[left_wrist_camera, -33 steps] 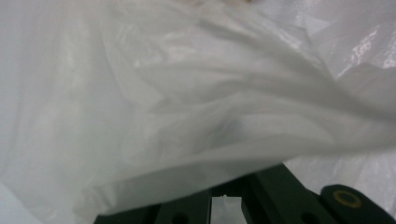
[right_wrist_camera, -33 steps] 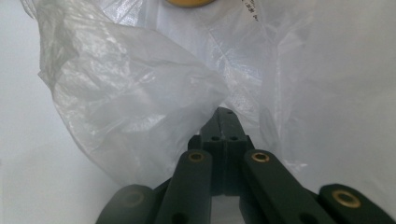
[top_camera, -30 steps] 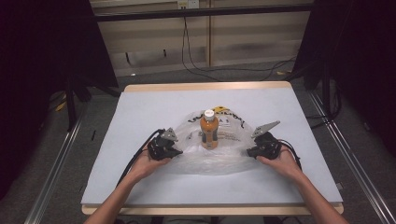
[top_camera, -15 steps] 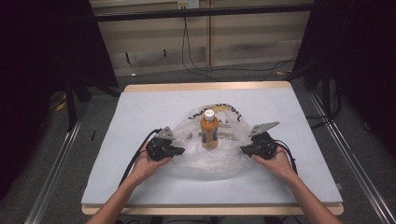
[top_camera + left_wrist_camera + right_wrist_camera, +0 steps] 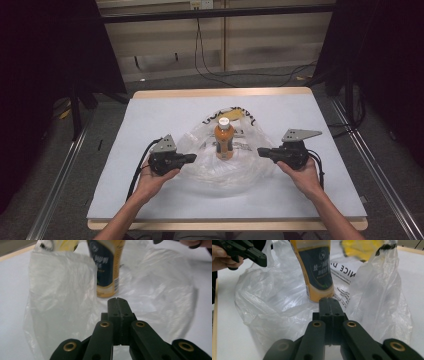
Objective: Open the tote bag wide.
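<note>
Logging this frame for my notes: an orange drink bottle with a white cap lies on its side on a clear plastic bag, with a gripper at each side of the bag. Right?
Not quite. The orange drink bottle with a white cap stands upright on the clear plastic bag, as the high view shows. The rest holds: the left gripper and right gripper sit at either side of the bag.

Table (image 5: 150, 200) bears bag (image 5: 210, 172) (clear plastic).

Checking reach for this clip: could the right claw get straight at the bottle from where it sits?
Probably yes. The bottle stands upright on the opened plastic bag, directly ahead of the right claw, with only loose bag film between them. The claw is shut and would need opening first.
</note>
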`<action>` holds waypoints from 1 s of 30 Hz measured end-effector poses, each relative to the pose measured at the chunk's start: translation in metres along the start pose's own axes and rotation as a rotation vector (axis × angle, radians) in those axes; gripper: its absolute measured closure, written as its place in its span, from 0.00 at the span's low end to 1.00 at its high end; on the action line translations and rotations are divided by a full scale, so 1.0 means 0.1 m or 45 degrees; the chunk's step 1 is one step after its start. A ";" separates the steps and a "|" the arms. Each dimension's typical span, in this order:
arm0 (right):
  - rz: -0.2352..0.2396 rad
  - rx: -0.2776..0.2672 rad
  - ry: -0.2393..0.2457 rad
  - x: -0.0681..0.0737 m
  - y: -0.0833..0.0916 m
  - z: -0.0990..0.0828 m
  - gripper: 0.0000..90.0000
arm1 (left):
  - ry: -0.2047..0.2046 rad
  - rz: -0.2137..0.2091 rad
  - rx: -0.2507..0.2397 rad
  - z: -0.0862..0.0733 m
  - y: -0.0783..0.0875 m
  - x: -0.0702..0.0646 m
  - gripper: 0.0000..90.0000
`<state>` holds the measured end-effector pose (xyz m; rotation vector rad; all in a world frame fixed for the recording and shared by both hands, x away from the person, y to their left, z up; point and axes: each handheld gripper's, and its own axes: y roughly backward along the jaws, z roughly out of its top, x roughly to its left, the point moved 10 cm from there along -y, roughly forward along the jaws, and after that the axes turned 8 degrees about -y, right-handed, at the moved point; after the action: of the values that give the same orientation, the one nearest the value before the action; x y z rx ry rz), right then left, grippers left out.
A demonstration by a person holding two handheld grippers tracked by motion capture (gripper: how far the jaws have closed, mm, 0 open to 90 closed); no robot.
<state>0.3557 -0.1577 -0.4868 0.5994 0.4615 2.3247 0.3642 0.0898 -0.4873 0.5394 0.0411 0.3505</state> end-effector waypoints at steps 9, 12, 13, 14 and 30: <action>-0.012 -0.124 -0.008 0.06 0.17 0.07 0.87 | -0.025 0.015 -0.120 0.15 0.25 -0.13 0.99; -0.032 -0.150 -0.011 0.09 0.24 0.06 0.66 | -0.022 0.044 -0.146 0.14 0.31 -0.16 0.85; -0.046 -0.157 -0.014 0.09 0.25 0.06 0.61 | -0.026 0.052 -0.140 0.13 0.33 -0.16 0.84; -0.064 -0.172 -0.012 0.08 0.27 0.07 0.57 | -0.026 0.047 -0.157 0.13 0.35 -0.17 0.83; -0.234 -0.260 -0.048 0.00 0.63 -0.05 0.04 | 0.066 0.273 -0.162 -0.04 0.71 0.06 0.12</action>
<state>0.3196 -0.2034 -0.4612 0.4810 0.2465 2.1484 0.3466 0.1502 -0.4548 0.4090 0.0107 0.5727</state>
